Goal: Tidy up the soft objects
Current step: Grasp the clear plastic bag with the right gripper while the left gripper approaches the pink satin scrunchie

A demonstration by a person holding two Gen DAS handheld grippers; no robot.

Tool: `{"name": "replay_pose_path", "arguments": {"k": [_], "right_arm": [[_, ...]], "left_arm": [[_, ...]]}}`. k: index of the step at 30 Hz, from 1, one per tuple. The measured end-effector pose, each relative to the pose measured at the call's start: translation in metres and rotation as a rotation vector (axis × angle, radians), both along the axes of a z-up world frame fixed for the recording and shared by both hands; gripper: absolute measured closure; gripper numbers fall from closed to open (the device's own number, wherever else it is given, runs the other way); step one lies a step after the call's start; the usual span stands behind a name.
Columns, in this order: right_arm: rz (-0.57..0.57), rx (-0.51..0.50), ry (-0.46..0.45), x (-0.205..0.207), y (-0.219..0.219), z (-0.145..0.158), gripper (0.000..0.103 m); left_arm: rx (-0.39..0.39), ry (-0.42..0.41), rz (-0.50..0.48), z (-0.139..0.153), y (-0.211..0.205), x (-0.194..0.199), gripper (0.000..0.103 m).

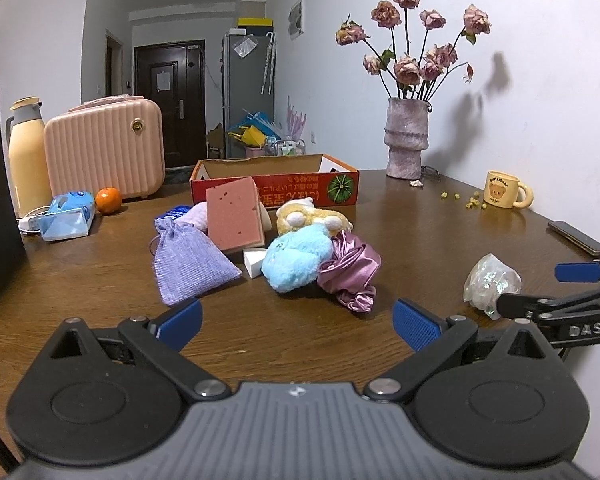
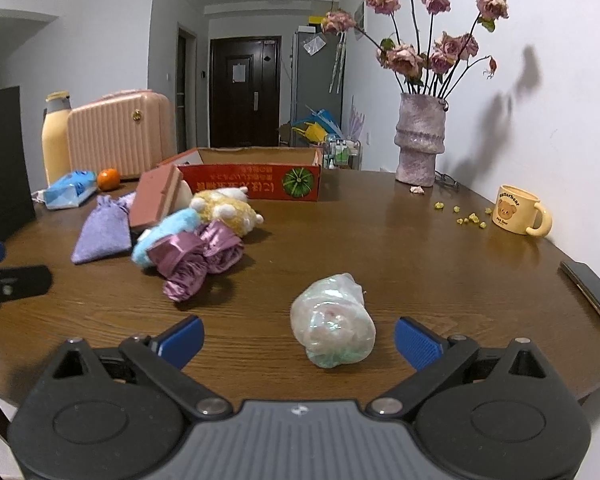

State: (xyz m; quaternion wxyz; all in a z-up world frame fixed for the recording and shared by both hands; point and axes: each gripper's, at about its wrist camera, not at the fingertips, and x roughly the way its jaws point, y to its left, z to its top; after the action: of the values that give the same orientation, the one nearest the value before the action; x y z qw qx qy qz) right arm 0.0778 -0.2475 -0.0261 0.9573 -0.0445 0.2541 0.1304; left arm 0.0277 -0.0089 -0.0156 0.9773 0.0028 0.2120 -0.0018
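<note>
Lying on the brown surface (image 2: 420, 248) just ahead of the right tool (image 2: 299, 339), jaws spread wide and empty: one crinkly plastic bundle (image 2: 332, 326), likely light, squashy, slippery; best pinched across its middle. Left tool (image 1: 298, 322) likewise wide and empty, facing plush toys (image 1: 296, 256), pouch (image 1: 190, 266) and sponge (image 1: 236, 216) before the red box (image 1: 276, 188).

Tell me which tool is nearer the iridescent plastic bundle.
Right. The right tool is open just in front of the iridescent plastic bundle; the left tool is open off to the bundle's left, facing the purple scrunchie.

Right tool (image 2: 298, 338) spread wide, a possibly plastic-wrapped bundle (image 2: 333, 326) between its fingers.
</note>
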Motion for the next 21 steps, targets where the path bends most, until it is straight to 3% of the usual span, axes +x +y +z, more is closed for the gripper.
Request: {"name": "replay_pose_path", "arguments": {"k": [6, 8, 12, 21], "right_arm": [[0.001, -0.012, 0.022, 0.028, -0.001, -0.015, 0.009], [0.003, -0.01, 0.027, 0.035, -0.002, -0.019, 0.019], [0.005, 0.001, 0.042, 0.047, -0.004, -0.026, 0.021], [0.027, 0.019, 0.063, 0.064, -0.007, -0.034, 0.052]], "left_arm": [[0.011, 0.018, 0.002, -0.005, -0.003, 0.009, 0.0], [0.013, 0.025, 0.006, -0.007, -0.003, 0.012, 0.0], [0.019, 0.038, 0.014, -0.01, -0.005, 0.018, 0.0], [0.024, 0.059, 0.015, -0.016, -0.009, 0.033, 0.0]]}}
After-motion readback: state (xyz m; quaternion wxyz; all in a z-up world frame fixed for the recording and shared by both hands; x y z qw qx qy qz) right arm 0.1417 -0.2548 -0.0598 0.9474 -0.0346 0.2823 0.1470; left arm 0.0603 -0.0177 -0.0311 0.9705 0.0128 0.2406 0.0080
